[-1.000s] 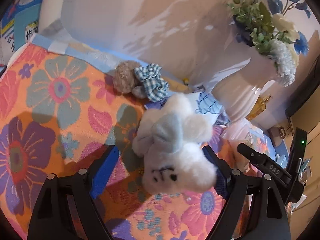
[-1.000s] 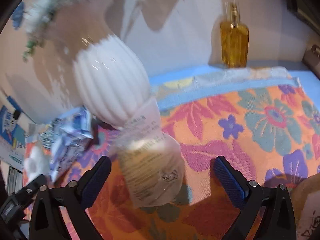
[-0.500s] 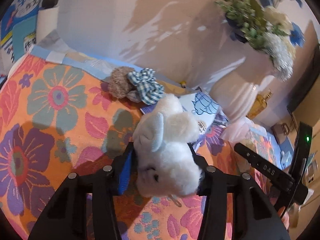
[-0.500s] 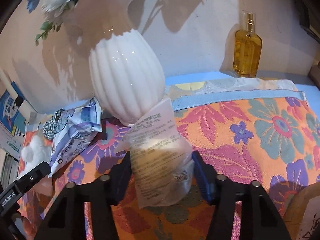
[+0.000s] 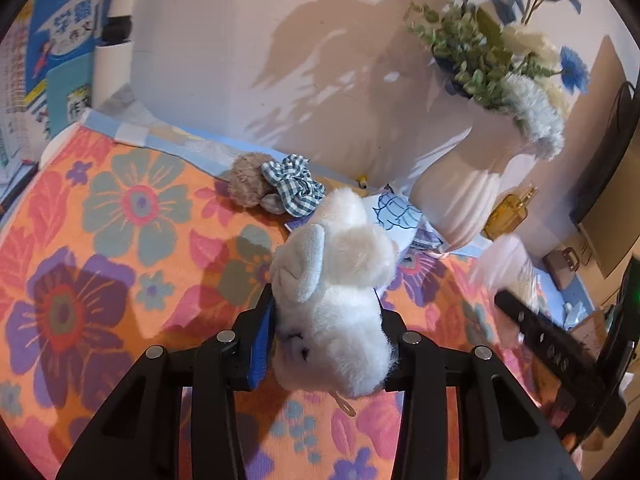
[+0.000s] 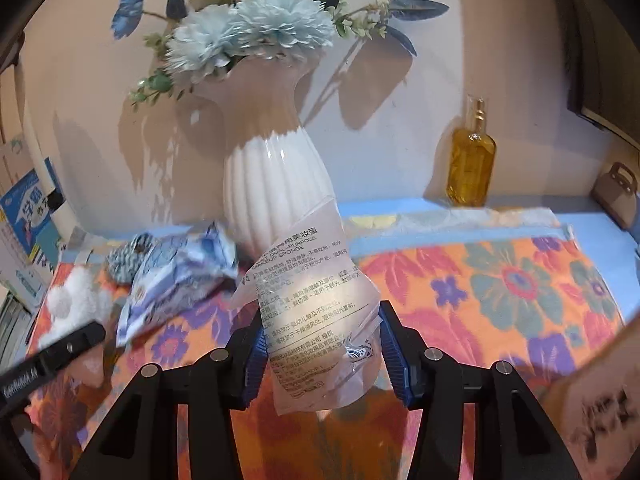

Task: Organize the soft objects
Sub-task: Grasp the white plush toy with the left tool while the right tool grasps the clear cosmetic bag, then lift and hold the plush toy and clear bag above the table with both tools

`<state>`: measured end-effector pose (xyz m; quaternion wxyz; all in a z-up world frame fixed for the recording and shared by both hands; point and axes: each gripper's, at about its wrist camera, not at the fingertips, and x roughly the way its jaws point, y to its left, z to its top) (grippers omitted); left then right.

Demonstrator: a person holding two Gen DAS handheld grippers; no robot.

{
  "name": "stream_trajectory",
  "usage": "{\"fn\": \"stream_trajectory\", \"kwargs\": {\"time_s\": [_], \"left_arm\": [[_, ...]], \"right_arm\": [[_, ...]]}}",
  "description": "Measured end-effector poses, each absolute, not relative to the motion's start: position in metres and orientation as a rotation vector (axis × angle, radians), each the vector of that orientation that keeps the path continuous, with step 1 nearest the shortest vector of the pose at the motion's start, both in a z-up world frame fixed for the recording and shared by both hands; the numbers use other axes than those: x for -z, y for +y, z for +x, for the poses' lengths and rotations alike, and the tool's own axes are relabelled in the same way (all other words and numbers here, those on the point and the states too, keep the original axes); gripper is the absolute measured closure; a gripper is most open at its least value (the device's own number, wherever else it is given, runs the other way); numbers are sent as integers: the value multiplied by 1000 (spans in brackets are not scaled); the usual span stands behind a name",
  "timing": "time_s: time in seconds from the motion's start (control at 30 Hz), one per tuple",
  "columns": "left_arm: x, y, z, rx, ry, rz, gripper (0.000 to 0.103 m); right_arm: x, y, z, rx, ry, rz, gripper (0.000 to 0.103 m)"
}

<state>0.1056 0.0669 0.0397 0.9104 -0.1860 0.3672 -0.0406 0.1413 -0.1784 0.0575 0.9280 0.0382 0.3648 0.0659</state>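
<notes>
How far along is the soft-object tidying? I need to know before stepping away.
Nothing looks put away yet. In hand: the left gripper jaws are closing on the white plush toy, the right gripper jaws on the bagged makeup sponge. Left: the checked scrunchie, brown pompom and blue packet.

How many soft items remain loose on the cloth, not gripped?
3: brown plush ball and checked scrunchie touching near the wall, blue-printed soft pack beside the vase. More may be hidden.
</notes>
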Motion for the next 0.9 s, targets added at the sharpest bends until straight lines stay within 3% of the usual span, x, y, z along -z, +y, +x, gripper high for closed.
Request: {"fn": "stream_trajectory", "kwargs": {"time_s": [0.23, 0.43, 0.9], "left_arm": [[-65, 49, 33, 87, 716, -339, 66], [-44, 21, -7, 86, 785, -305, 66], [-36, -30, -37, 18, 716, -40, 66]], "right_arm": [[-68, -204, 72, -168, 756, 166, 53], [-58, -216, 34, -198, 833, 204, 53], [-39, -208, -13, -207, 844, 27, 53]]}}
